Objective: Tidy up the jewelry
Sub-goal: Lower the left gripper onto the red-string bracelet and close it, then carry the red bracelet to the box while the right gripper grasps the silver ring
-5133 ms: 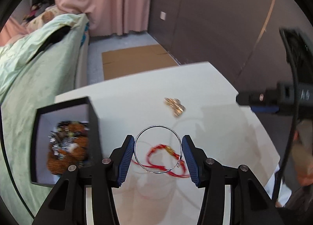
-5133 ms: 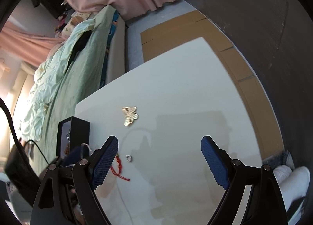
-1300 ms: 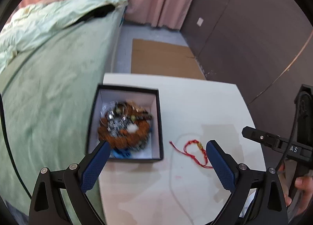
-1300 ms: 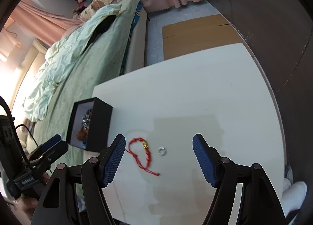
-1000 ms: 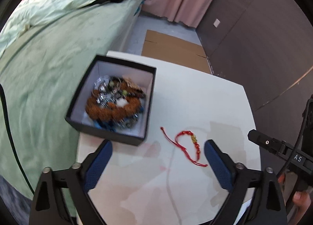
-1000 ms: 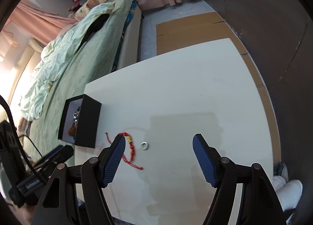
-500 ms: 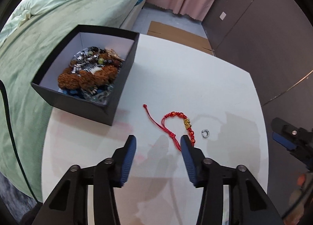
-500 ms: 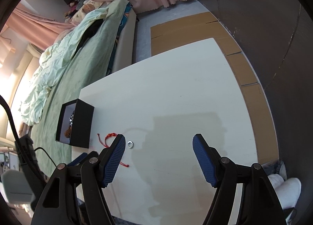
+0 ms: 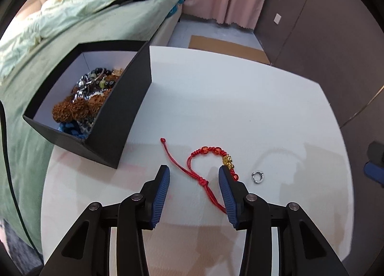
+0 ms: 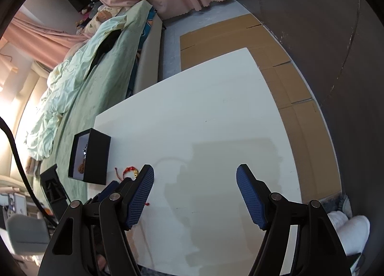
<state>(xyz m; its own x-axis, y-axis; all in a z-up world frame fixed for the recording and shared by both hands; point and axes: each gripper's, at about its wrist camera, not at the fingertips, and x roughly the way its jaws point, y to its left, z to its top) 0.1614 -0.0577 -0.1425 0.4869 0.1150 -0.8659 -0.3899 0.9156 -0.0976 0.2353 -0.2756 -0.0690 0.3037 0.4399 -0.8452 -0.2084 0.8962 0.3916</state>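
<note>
Left gripper (image 9: 194, 175) lowered, jaws narrowed, unclenched astride braided red cord bracelet (image 9: 211, 156); right gripper (image 10: 195, 175) spread, empty.

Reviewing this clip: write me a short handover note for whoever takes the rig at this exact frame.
Left gripper: jaws have just been closing, still open, astride the red string bracelet lying on the white table; not gripped.
Right gripper: open, empty, over bare table.
Black box at the table's left edge already holds beaded jewelry.
Small silver ring lies right of the bracelet.
Left: bracelet and ring into the box.
</note>
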